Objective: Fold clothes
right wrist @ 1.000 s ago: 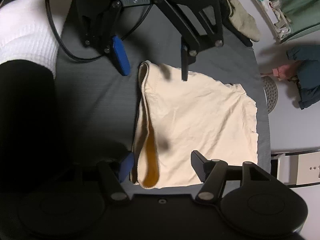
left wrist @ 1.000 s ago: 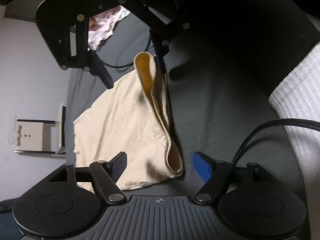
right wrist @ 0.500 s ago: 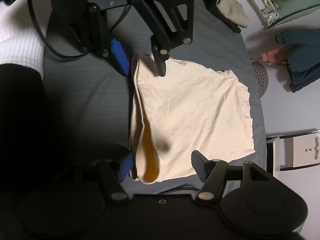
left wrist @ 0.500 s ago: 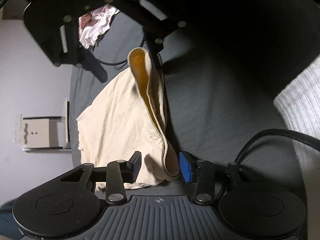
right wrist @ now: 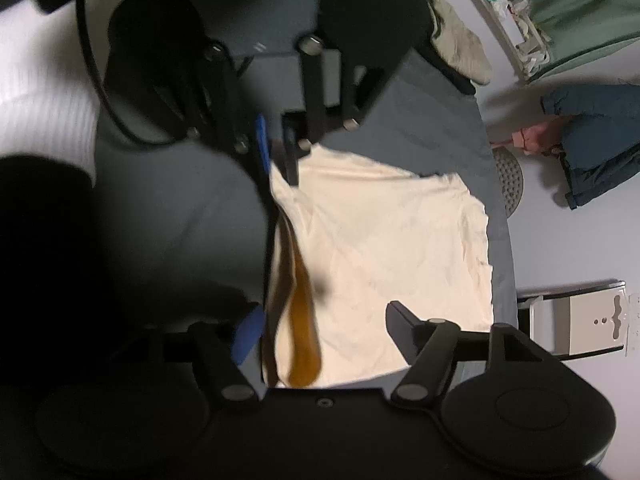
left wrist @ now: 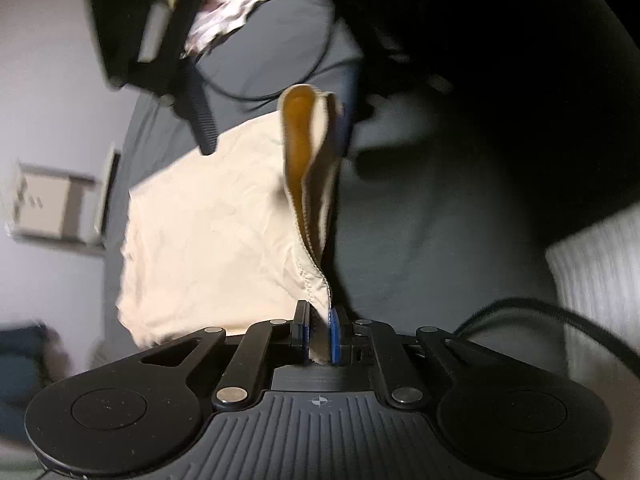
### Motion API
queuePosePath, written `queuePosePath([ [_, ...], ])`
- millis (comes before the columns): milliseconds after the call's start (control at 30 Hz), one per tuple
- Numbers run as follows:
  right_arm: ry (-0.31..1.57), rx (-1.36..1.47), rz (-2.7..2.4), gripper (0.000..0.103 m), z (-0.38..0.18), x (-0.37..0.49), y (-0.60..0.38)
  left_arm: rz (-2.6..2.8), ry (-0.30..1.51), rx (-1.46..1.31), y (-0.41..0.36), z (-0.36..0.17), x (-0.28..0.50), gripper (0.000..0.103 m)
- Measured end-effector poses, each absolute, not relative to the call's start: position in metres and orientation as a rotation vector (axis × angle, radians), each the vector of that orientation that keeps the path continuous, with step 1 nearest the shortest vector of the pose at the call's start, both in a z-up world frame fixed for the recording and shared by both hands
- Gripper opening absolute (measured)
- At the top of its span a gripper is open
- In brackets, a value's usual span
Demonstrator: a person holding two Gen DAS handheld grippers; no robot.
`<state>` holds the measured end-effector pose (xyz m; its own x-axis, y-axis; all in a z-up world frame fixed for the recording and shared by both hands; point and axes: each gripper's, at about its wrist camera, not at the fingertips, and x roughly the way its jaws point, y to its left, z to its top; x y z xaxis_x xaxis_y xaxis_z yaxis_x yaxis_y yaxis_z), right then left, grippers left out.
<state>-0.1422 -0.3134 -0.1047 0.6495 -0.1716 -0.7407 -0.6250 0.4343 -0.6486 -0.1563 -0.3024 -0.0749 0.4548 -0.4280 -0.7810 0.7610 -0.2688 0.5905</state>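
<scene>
Dark grey table (right wrist: 460,120) bearing the laundry | cream garment (right wrist: 392,248) lying spread flat across its middle, one hemmed edge lifting off the cloth | patterned pink-white garment (left wrist: 224,20) sitting at one end | olive-beige piece (right wrist: 460,46) resting at the other

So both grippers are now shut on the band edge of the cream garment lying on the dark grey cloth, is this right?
Not quite. Only the left gripper is shut on the band edge of the cream garment. The right wrist view shows the right gripper open, its fingers either side of the band edge, above the dark grey cloth.
</scene>
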Motion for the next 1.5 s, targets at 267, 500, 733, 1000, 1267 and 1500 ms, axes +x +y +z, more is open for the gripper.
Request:
queuePosePath([
  [267,0.814,-1.191,0.253,0.076,-0.126,-0.135,-0.295,-1.180,0.447,1.215,-0.302,-0.045,-0.121,0.009],
  [500,0.756,-1.333,0.169,0.083,-0.145,-0.135,-0.290,-1.174,0.486,1.123,-0.304,-0.033,-0.098,0.009],
  [733,0.791,-1.337,0.124,0.083,-0.143,-0.130,-0.295,-1.192,0.488,1.128,-0.311,-0.036,-0.088,0.009],
  [1000,0.827,-1.344,0.098,0.075,-0.140,-0.127,-0.301,-1.183,0.476,1.164,-0.309,-0.049,-0.093,0.010],
  [1267,0.821,-1.317,0.101,0.055,-0.140,-0.124,-0.304,-1.163,0.369,1.250,-0.295,-0.052,-0.114,0.021],
  [1500,0.807,-1.295,0.113,0.036,-0.136,-0.121,-0.307,-1.184,0.241,1.295,-0.280,-0.040,-0.139,0.054],
])
